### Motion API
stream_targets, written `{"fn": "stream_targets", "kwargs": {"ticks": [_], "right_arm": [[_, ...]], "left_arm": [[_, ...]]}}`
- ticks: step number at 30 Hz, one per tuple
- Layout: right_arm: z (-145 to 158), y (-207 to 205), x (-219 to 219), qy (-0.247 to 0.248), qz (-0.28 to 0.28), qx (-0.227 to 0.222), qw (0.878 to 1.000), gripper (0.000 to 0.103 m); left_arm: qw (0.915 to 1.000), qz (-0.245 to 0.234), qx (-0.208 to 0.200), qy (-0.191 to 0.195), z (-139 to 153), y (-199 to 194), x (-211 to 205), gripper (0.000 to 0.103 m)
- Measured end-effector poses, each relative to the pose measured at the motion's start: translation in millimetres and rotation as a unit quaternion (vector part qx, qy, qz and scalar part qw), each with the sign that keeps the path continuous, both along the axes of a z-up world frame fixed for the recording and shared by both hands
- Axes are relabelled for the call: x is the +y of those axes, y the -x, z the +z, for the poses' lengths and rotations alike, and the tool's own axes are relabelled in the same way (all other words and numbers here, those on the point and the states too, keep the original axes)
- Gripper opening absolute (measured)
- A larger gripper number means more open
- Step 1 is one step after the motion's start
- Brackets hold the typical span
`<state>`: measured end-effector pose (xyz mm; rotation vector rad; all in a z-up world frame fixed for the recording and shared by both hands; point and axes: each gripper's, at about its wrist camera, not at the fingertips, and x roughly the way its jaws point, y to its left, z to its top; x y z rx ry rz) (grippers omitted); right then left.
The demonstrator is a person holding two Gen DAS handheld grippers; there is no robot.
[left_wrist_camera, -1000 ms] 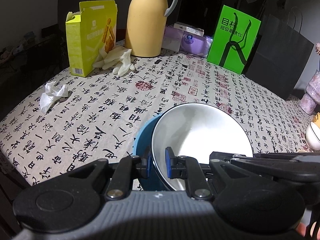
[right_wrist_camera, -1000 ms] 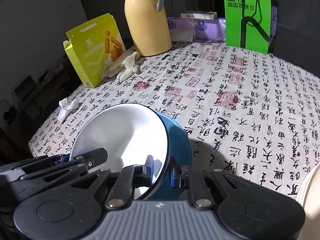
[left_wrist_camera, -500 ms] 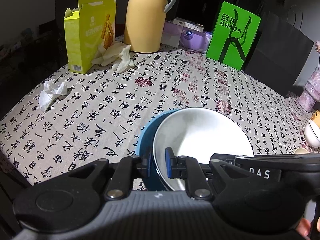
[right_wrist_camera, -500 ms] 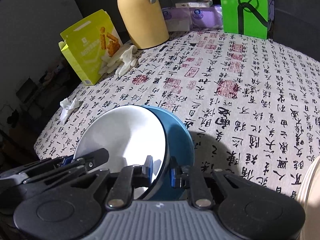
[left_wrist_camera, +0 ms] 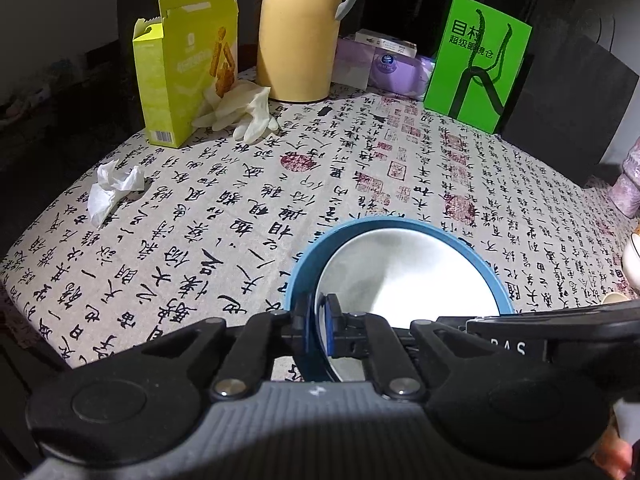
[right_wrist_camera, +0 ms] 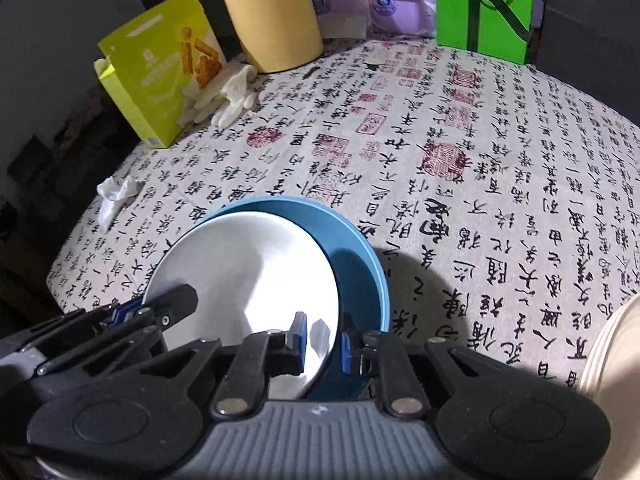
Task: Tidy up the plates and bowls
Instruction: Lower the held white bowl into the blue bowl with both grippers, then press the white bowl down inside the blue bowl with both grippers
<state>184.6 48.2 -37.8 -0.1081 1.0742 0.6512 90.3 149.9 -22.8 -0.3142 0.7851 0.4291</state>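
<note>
A yellow-green snack box point(left_wrist_camera: 187, 68), pale rubber gloves point(left_wrist_camera: 239, 109), a tan thermos jug point(left_wrist_camera: 301, 32), purple tissue packs point(left_wrist_camera: 390, 68) and a green bag point(left_wrist_camera: 478, 63) are standing along the calligraphy tablecloth's point(left_wrist_camera: 240, 208) far edge, a crumpled tissue point(left_wrist_camera: 113, 188) lying nearer.

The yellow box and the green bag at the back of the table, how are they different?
The yellow box is pale yellow-green with snack sticks pictured on it; the green bag is bright green with black characters and a black shape. The yellow box has its top flaps open; the green bag has dark cord handles. The yellow box is left of the thermos; the green bag is right of it. Both stand upright on the tablecloth.
</note>
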Motion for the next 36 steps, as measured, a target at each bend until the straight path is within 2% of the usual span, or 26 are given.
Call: {"fn": "stream_targets", "kwargs": {"ticks": [7, 23, 30, 36], "right_arm": [[1, 0, 6, 0.025, 0.002, 0.006, 1.0, 0.018], [6, -14, -1, 0.007, -0.006, 0.062, 0.998, 0.017], [7, -18, -8, -0.009, -0.013, 0.068, 0.998, 0.007], [5, -17, -13, -0.018, -0.023, 0.061, 0.998, 0.006]], "left_arm": [[1.0, 0.003, 0.004, -0.004, 1, -1, 0, 0.007], [1.0, 0.003, 0.002, -0.001, 0, 0, 1, 0.007], [1.0, 0.004, 0.003, 0.001, 0, -1, 2, 0.007], [1.0, 0.002, 0.004, 0.003, 1, -1, 1, 0.007]]}}
